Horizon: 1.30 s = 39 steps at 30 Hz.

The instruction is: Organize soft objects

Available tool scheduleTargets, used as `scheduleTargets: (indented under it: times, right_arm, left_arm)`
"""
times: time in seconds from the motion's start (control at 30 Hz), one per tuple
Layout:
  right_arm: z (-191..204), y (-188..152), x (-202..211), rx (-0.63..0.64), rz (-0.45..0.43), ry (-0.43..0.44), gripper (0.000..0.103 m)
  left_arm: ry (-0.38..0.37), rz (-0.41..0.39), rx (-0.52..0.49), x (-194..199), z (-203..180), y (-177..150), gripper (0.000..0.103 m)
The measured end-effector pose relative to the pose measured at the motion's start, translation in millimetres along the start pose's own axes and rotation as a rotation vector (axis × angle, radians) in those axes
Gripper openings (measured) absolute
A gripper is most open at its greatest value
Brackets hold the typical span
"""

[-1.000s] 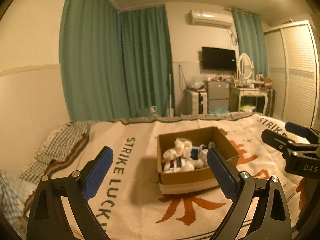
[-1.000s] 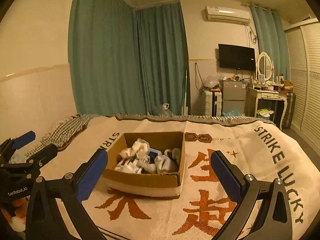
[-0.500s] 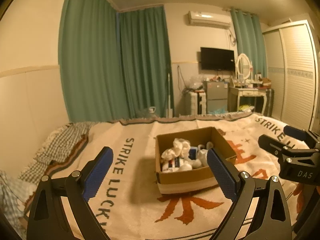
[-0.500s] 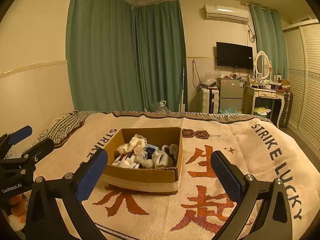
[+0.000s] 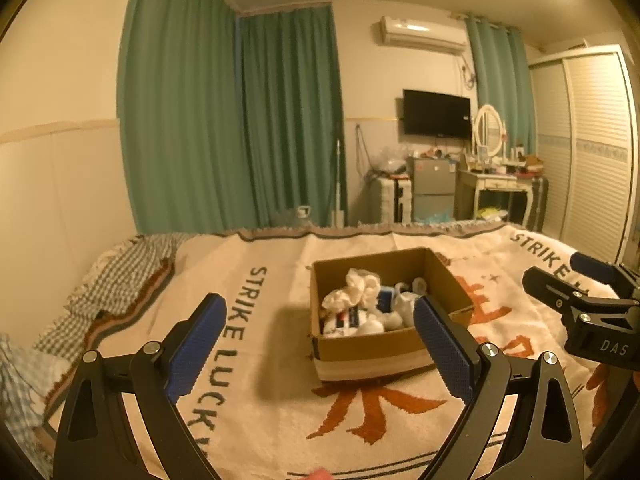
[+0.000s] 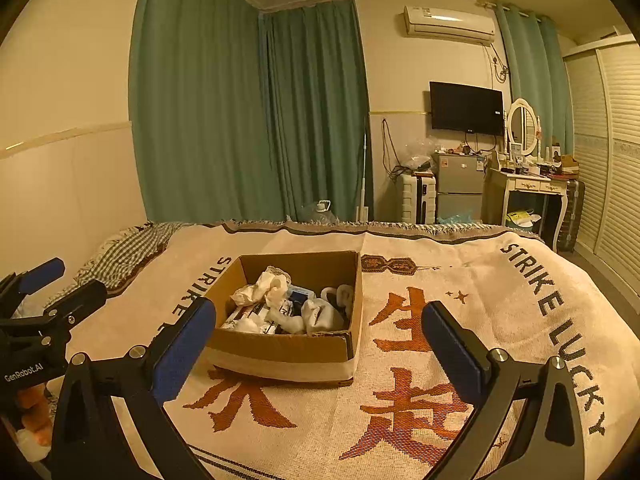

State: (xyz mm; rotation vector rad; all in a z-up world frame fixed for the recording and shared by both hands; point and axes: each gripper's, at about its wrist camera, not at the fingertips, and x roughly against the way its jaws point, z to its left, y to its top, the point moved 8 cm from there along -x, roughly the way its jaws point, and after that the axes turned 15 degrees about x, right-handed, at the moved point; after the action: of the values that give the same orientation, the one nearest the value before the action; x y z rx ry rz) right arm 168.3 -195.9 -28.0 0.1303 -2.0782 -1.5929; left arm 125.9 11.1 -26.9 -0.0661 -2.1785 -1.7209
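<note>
Open brown cardboard box [image 5: 390, 350] sits on a cream woven blanket [image 5: 260, 408] with orange characters and dark "STRIKE LUCKY" lettering, spread over the bed. Box holds a jumble of small soft items [image 6: 288, 310]: crumpled white socks or cloths, plus something blue near the middle; exact items too small to tell. Pile stays below the box rim.

Left gripper [image 5: 318, 344], black frame with blue textured pads [image 5: 196, 344], hovers over the near part of the blanket, fingers spread wide, nothing between them. Box lies just past the fingertips, toward the right finger in the left wrist view.

Right gripper [image 6: 318, 350], same black and blue build, also spread wide and empty, held above the blanket on the near side of the box; in its own view the box is closer to the left finger. Each gripper shows at the edge of the other's view: right one at far right [image 5: 588, 312], left one at far left [image 6: 36, 320]. Neither touches the box.

Checked grey fabric [image 5: 120, 276] lies at the left edge of the bed. Far side: green curtains [image 6: 248, 112], wall-mounted black TV [image 6: 466, 107], white air conditioner [image 6: 448, 24], white dressing table with oval mirror [image 6: 524, 184].
</note>
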Motion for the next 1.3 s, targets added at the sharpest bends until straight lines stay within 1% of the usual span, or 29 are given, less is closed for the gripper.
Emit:
scheduleTargets:
  times: [0.6,1.3]
  right_arm:
    - [3.3,-0.1,0.5,0.003,0.005,0.005,0.103]
    - [3.4,-1.1,-0.7,0.002,0.009,0.005,0.103]
  left_arm:
    - [-0.017,-0.009,0.007,2.0,-0.4,-2.4,0.096]
    - [-0.015,-0.001,0.007,1.1,3.3,-3.3,0.096]
